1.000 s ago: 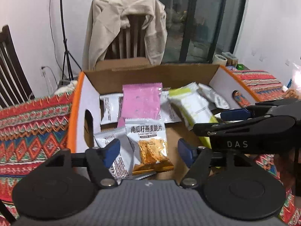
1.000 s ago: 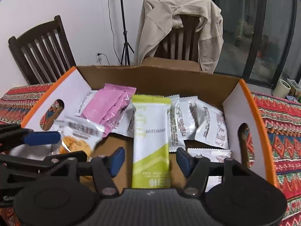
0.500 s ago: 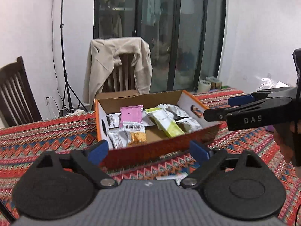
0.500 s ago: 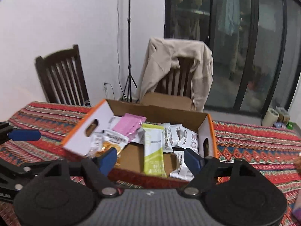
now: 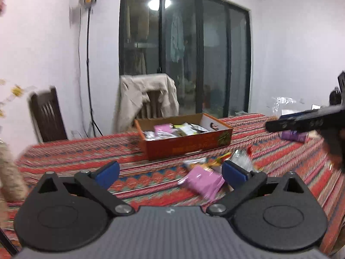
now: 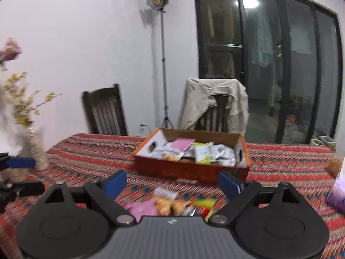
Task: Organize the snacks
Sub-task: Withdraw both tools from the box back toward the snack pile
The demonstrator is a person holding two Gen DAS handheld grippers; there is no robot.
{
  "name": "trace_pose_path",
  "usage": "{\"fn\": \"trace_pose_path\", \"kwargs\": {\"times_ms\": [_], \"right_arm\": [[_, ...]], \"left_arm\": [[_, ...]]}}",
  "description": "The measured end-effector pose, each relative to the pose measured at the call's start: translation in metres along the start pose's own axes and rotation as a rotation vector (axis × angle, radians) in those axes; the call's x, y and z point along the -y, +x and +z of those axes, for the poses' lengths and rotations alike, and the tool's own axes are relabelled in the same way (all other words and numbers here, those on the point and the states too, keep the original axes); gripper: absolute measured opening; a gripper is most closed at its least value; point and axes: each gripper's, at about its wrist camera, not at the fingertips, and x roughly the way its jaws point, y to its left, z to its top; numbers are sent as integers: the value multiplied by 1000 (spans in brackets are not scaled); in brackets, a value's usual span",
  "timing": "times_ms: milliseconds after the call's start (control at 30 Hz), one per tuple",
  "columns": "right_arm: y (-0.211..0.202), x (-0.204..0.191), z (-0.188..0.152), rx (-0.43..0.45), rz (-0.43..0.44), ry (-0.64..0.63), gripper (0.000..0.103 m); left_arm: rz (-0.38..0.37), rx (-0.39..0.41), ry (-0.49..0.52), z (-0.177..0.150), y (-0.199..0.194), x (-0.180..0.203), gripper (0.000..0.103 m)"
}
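The orange cardboard box [image 6: 189, 168] sat on the patterned tablecloth [image 6: 90, 151], filled with snack packets [image 6: 202, 153], well beyond both claws. Nearer, a loose heap of snacks [image 6: 163, 205] lay on the cloth, a pink packet [image 5: 204, 181] among them, low between the spread fingers but untouched. The left gripper [image 5: 170, 172] and the right gripper [image 6: 172, 182] had just been opening; both jaws stood wide with nothing gripped. A jacket-draped chair [image 6: 215, 108] stood behind the box

White walls [image 6: 86, 43], dark glass doors [image 6: 269, 64], lamp stand [image 6: 162, 64], two wooden chairs [image 6: 105, 112], patterned tablecloth [image 6: 86, 155]
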Motion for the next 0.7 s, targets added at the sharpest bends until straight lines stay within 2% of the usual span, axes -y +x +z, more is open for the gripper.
{"fn": "trace_pose_path", "kwargs": {"times_ms": [167, 267, 333, 500, 600, 700], "right_arm": [[-42, -17, -45, 19, 2, -4, 93], [-48, -25, -68, 9, -40, -23, 93], [-55, -28, -83, -2, -60, -37, 93], [-87, -22, -110, -16, -111, -28, 93], [-106, -12, -118, 2, -161, -4, 93], [-123, -3, -125, 20, -187, 29, 93]], "left_arm": [[48, 86, 192, -61, -71, -28, 103], [66, 70, 269, -94, -101, -48, 103], [88, 55, 256, -111, -116, -67, 103], [138, 64, 79, -133, -147, -124, 103], [131, 68, 18, -141, -154, -148, 103], [95, 71, 31, -148, -159, -155, 103]]}}
